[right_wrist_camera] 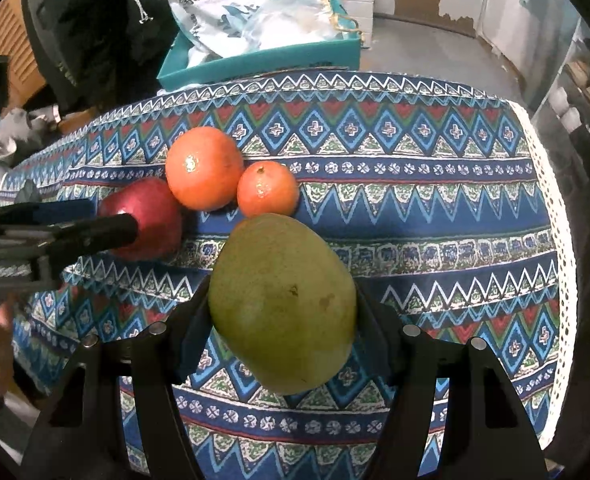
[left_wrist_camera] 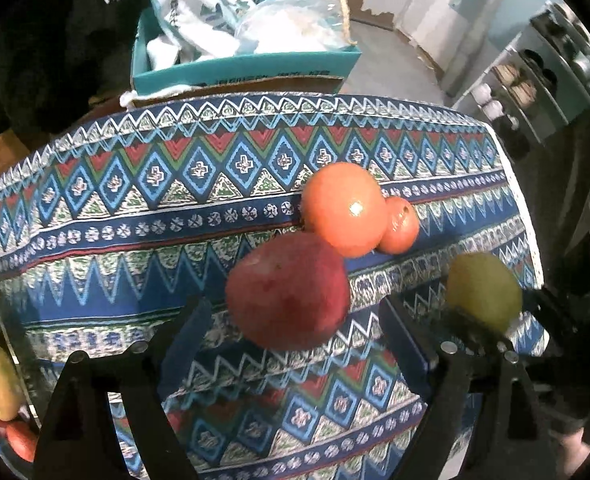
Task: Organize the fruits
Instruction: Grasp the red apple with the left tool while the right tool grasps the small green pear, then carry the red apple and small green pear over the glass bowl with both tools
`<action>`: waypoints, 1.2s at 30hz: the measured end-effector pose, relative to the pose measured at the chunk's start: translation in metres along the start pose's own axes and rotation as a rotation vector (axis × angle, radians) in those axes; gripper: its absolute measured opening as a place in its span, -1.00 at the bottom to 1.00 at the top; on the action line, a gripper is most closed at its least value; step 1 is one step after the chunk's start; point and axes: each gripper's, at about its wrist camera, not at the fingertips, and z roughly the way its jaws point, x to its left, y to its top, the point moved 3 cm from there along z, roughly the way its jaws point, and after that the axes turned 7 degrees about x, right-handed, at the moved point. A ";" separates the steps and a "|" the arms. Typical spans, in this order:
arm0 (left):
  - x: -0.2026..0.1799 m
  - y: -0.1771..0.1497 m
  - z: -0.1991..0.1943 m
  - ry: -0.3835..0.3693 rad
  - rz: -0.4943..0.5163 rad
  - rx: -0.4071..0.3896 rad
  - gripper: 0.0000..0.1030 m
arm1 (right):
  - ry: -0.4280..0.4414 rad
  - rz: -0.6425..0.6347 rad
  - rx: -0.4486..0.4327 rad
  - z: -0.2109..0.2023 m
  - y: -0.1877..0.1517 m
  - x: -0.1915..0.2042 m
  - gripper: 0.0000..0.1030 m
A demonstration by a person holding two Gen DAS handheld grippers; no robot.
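2 pads of the right gripper [right_wrist_camera: 283, 320] clamp the green mango [right_wrist_camera: 283, 304] at its waist above the patterned cloth [right_wrist_camera: 435, 208]; it looks heavy, smooth, bruisable. Left gripper [left_wrist_camera: 295, 320] stands wide around the red apple [left_wrist_camera: 289, 290].

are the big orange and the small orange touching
Cannot tell. In the right wrist view a thin dark sliver shows between the big orange and the small orange; in the left wrist view they overlap, hiding any gap.

Black tongs [right_wrist_camera: 283, 316], silver rivets, blue pads
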 end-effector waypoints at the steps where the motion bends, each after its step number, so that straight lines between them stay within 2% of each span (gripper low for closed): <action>1: 0.000 0.002 0.005 0.001 -0.009 0.005 0.69 | 0.003 0.002 0.000 0.000 0.000 0.000 0.28; 9: 0.001 0.005 0.040 -0.002 -0.050 0.049 0.69 | 0.003 0.015 0.002 0.001 -0.002 -0.007 0.28; 10: 0.001 0.004 0.042 -0.005 -0.051 0.052 0.66 | 0.002 0.017 0.002 0.001 -0.002 -0.008 0.28; 11: 0.001 0.003 0.044 -0.006 -0.049 0.052 0.51 | 0.001 0.018 0.002 0.001 -0.001 -0.008 0.28; 15: 0.001 0.000 0.046 -0.026 -0.039 0.042 0.48 | -0.001 0.013 0.003 0.003 0.000 -0.007 0.28; 19: 0.005 -0.003 0.044 -0.041 -0.040 0.035 0.48 | -0.009 0.002 0.003 0.004 0.000 -0.004 0.28; 29: 0.021 -0.023 0.029 0.006 -0.005 0.011 0.48 | -0.019 -0.016 -0.026 -0.002 0.001 0.003 0.28; 36: 0.026 -0.035 0.004 0.044 0.029 -0.043 0.48 | -0.025 -0.037 -0.058 -0.014 0.004 0.015 0.28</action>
